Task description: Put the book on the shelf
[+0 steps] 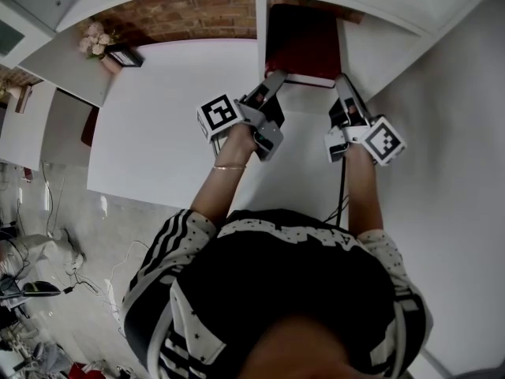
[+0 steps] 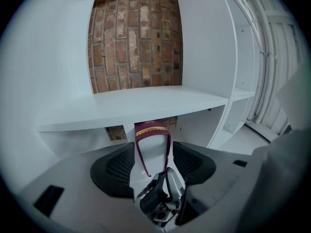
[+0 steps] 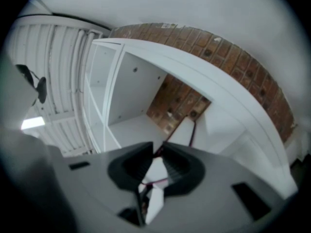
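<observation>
Head view, upper centre: dark maroon hardcover book (image 1: 304,46) at the white shelf (image 1: 379,50) opening, left gripper (image 1: 276,81) and right gripper (image 1: 342,85) both clamped on its near edge. Uneven release could topple it out.

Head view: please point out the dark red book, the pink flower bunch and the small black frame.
dark red book (image 1: 302,44): head view, middle of its cover.
pink flower bunch (image 1: 95,38): head view, on the blossoms.
small black frame (image 1: 126,55): head view, centre of its dark face.
</observation>
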